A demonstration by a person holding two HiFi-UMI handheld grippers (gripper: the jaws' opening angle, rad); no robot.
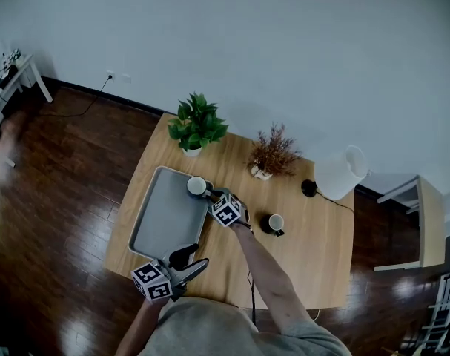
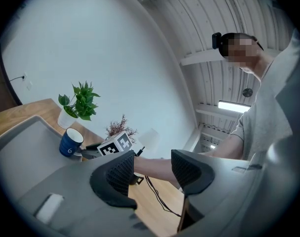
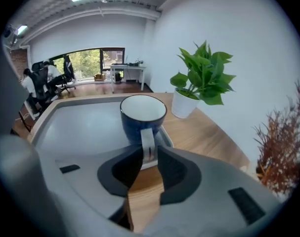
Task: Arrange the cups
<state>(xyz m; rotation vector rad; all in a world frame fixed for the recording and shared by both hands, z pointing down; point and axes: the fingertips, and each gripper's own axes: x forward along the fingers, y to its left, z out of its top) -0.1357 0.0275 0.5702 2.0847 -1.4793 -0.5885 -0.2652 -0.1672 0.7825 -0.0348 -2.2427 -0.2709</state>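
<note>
Right arm (image 1: 265, 273) reaches forward across the surface (image 1: 313, 251), its tongs (image 3: 149, 162) tilted down at the tray's (image 1: 161, 213) far right corner. We find these tongs released: the blue cup's (image 3: 142, 113) white handle (image 3: 147, 143) stands between the pads, which do not appear to press on it. The blue cup sits upright inside that tray corner, white inside.

Left tongs (image 2: 152, 169) are held level at the tray's near right corner, jaws apart with nothing between them.

A second, dark cup (image 1: 275, 223) stands on the surface to the right of the right tongs. A green potted plant (image 1: 196, 124), a dried plant (image 1: 273, 154) and a white lamp (image 1: 339, 173) line the far edge.
</note>
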